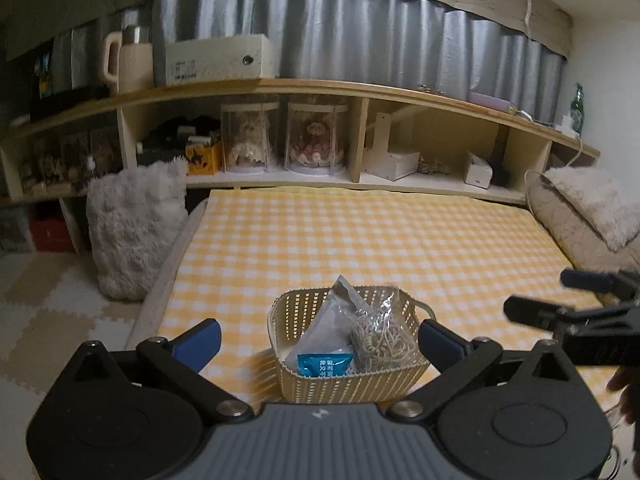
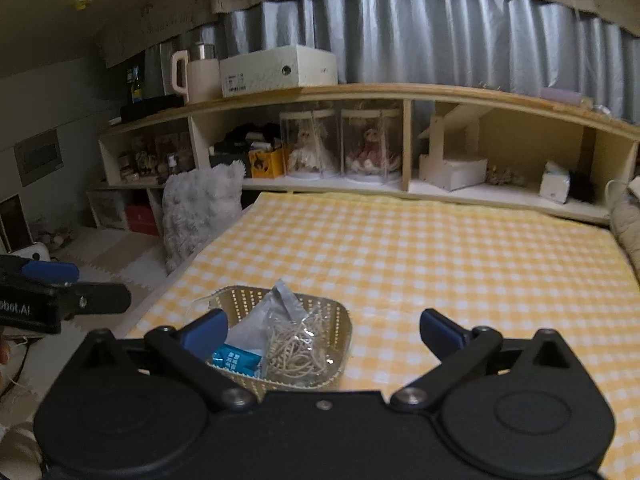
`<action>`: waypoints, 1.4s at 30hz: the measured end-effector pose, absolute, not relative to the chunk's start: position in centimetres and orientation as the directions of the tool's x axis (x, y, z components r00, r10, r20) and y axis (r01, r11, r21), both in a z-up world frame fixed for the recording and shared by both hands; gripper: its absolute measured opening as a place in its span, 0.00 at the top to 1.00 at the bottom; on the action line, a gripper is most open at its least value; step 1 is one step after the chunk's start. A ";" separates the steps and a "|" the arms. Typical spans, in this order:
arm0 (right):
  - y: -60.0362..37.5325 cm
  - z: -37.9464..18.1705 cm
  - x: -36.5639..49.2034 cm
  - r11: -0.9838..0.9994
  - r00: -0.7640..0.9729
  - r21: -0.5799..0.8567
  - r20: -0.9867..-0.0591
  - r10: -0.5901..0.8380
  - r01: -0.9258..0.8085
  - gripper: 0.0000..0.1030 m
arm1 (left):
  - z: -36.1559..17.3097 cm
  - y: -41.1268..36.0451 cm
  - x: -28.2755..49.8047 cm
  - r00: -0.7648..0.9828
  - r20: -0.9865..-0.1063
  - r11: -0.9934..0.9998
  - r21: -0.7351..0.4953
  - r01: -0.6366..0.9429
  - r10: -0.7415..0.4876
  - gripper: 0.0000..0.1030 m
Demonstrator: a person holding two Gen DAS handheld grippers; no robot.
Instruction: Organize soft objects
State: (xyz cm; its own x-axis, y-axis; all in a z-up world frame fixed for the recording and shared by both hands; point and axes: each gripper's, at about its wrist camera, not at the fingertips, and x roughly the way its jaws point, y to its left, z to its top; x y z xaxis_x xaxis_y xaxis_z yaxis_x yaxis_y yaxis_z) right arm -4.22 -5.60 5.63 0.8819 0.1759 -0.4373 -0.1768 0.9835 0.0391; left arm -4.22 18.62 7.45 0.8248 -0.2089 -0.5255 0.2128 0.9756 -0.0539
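Between the blue fingertips (image 1: 204, 340) of the left gripper (image 1: 320, 340): nothing held, jaws spread wide, a cream woven basket (image 1: 348, 376) lying beyond the gap. Right gripper (image 2: 324, 332): likewise wide apart and empty. Basket contents: grey pouch with blue label (image 1: 326, 364), clear bag of tan strands (image 1: 380, 340). Basket rests on yellow checked bedcover (image 1: 360, 232). Beyond: wooden shelf (image 1: 320, 88), fluffy pillow (image 1: 132, 228) beside the bed.

Dim, warm indoor light; soft shadows; strong fisheye bending with black corners; slight overall softness.
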 end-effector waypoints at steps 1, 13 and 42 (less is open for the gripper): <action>-5.7 5.7 -4.6 0.985 0.888 0.037 -0.428 0.170 -0.170 0.00 | 7.3 18.5 -4.6 0.828 -0.521 0.976 -0.049 0.213 -0.207 0.00; -6.9 4.8 -8.3 0.991 0.910 0.027 -0.394 0.129 -0.129 0.00 | 4.8 18.2 -6.9 0.836 -0.517 0.981 -0.045 0.187 -0.183 0.00; -7.9 2.3 -9.8 0.997 0.922 0.019 -0.379 0.074 -0.072 0.00 | 4.3 17.6 -7.9 0.875 -0.459 0.984 0.003 0.178 -0.157 0.00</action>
